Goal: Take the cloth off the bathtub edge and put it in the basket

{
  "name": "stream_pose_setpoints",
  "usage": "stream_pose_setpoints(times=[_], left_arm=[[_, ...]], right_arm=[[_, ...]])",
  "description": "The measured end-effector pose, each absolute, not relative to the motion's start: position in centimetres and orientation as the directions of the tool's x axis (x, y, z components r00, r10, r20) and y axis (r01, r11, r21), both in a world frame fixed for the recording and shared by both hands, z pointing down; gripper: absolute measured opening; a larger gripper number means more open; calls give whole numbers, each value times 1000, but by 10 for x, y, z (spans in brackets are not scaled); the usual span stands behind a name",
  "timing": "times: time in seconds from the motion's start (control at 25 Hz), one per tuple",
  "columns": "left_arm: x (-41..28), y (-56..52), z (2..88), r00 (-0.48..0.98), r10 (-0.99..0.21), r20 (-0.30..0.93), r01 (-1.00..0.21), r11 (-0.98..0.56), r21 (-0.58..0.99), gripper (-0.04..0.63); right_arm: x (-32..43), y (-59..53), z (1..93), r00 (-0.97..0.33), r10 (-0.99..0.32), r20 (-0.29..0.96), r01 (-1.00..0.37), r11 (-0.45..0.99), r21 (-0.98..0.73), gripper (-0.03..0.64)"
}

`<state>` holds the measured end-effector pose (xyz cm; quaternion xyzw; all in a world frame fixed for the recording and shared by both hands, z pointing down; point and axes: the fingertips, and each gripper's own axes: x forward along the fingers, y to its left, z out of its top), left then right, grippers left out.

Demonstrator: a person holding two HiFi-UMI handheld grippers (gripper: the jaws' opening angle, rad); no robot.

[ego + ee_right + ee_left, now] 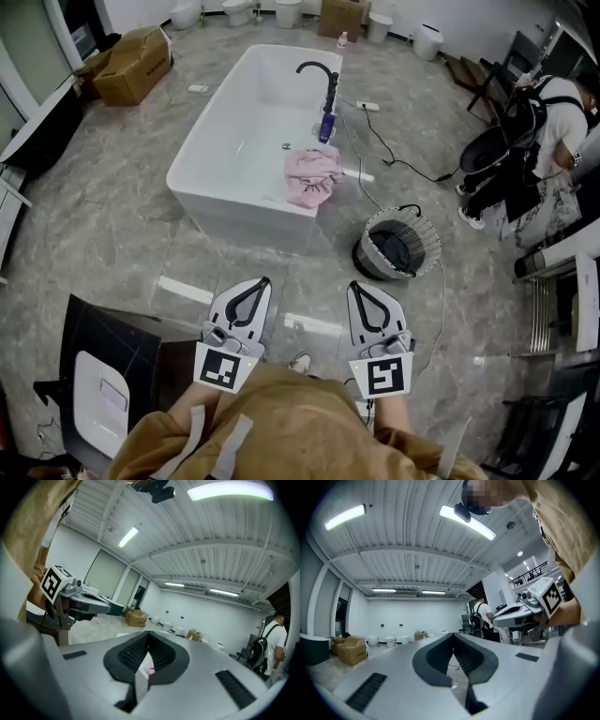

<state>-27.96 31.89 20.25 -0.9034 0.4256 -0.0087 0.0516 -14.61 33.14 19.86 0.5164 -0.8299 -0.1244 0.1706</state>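
Observation:
A pink cloth (311, 176) hangs over the right rim of the white bathtub (211, 159), just in front of the black tap (323, 84). A round wire basket (398, 246) with a dark lining stands on the floor to the right of the tub. My left gripper (262, 280) and right gripper (357, 284) are held side by side near my body, well short of tub and basket. Both have their jaws together with nothing between them. In the right gripper view a speck of the pink cloth (151, 670) shows through the jaw gap.
A black cable (386, 150) runs over the marble floor from the tub to the basket. A person (548, 122) with a backpack bends over at the right, beside a metal rack (553, 300). Cardboard boxes (131, 64) sit at the back left. A dark panel (112, 361) lies at my left.

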Motion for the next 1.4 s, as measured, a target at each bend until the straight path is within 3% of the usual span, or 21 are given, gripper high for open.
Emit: stream_pose_setpoints(times=[0.8, 1.4], left_arm=[[-233, 297, 221, 621, -784, -1, -779, -617, -114, 8], [-258, 127, 241, 651, -759, -1, -758, -651, -41, 8]], right_arm=[[-91, 311, 229, -397, -897, 194, -804, 442, 397, 6], [-115, 153, 229, -342, -903, 260, -797, 426, 429, 6]])
